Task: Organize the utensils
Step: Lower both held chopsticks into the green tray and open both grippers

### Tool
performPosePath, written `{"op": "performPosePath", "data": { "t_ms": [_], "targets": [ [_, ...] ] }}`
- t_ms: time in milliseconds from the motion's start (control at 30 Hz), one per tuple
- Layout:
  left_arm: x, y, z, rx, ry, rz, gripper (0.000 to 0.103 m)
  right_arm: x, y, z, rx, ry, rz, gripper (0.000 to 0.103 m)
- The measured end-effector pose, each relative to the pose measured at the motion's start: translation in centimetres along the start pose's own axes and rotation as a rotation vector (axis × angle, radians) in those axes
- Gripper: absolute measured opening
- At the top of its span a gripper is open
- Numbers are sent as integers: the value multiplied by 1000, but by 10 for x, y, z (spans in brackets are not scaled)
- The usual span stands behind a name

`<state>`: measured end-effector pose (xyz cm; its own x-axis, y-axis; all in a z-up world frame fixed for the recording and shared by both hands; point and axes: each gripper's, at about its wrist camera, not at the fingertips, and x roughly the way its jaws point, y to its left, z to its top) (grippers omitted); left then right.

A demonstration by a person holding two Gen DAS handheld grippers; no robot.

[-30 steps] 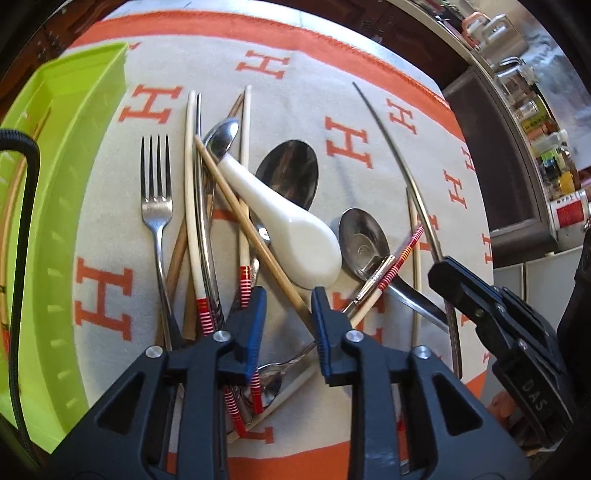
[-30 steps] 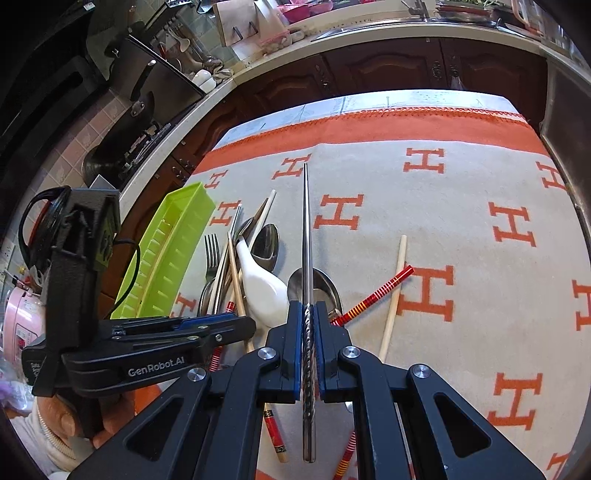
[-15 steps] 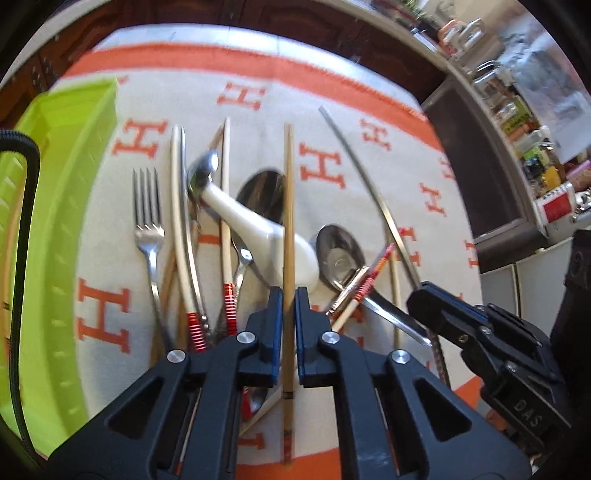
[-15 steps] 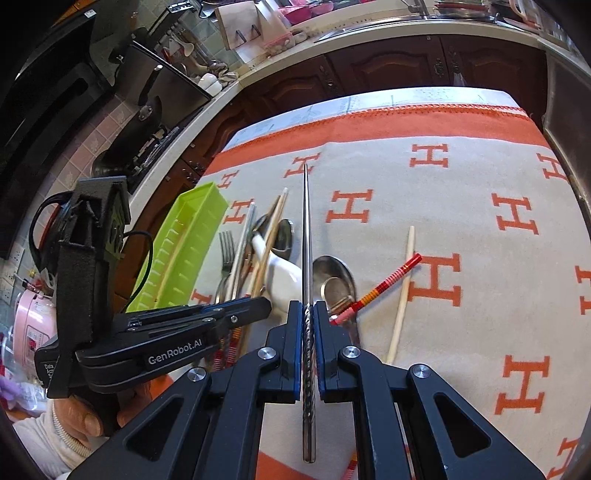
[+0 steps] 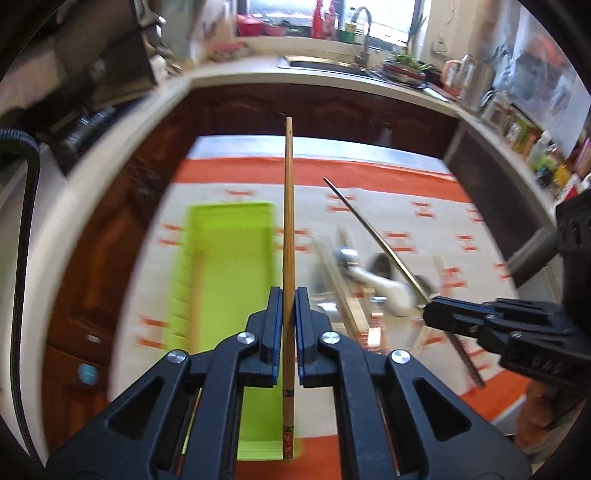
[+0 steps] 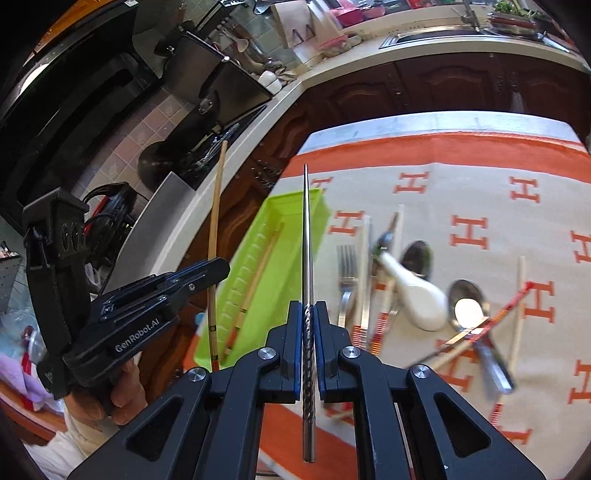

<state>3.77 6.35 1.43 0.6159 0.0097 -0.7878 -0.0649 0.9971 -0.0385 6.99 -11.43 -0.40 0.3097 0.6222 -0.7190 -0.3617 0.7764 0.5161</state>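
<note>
Between the blue pads of the left gripper point(image 5: 289, 314) a slim bamboo chopstick point(image 5: 288, 229) stood clamped, its narrow tip pointing away from the camera. Just beyond and below those fingers lay the long lime-green plastic tray point(image 5: 225, 266), blurred in this view. Off to that gripper's right, the right gripper point(image 5: 428, 314) appeared side-on, pinching a thin silver metal chopstick point(image 5: 373, 230).

From the right wrist camera, the right gripper point(image 6: 307, 310) was pressed tight on the twisted grip of the metal chopstick point(image 6: 306, 236). To its left a bare hand point(image 6: 110, 398) carried the left gripper point(image 6: 221, 267) with the bamboo chopstick point(image 6: 215, 229) raised beside the tray point(image 6: 295, 206). Only this view showed one further bamboo chopstick point(image 6: 258, 273) lying inside the tray.

Ahead and to the right of the right gripper, the sharper view let me count one steel fork point(image 6: 346, 273), one white ceramic soup spoon point(image 6: 413, 295), and two steel spoons point(image 6: 467, 310), besides several pale and red-striped chopsticks too tangled to number.

Everything sat on a cream cloth with orange H marks and an orange border point(image 6: 480, 192). Farther off ran dark wooden cabinets point(image 5: 332, 110) under a pale worktop, with a sink and tap point(image 5: 360, 33) before a bright window.
</note>
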Motion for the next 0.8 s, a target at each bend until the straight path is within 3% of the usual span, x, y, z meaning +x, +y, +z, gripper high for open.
{"op": "performPosePath", "data": {
  "t_ms": [233, 533, 600, 667, 800],
  "targets": [
    [23, 63, -9, -16, 42, 25, 4, 61, 55, 7, 57, 45, 3, 6],
    [63, 84, -23, -15, 77, -33, 4, 137, 71, 14, 111, 97, -41, 7],
    [66, 85, -23, -21, 78, -45, 4, 148, 68, 15, 116, 114, -42, 10],
    [69, 87, -22, -25, 80, -50, 4, 155, 67, 16, 116, 113, -48, 22],
    [70, 86, -22, -20, 76, -50, 4, 158, 66, 18, 98, 91, -55, 30]
  ]
}}
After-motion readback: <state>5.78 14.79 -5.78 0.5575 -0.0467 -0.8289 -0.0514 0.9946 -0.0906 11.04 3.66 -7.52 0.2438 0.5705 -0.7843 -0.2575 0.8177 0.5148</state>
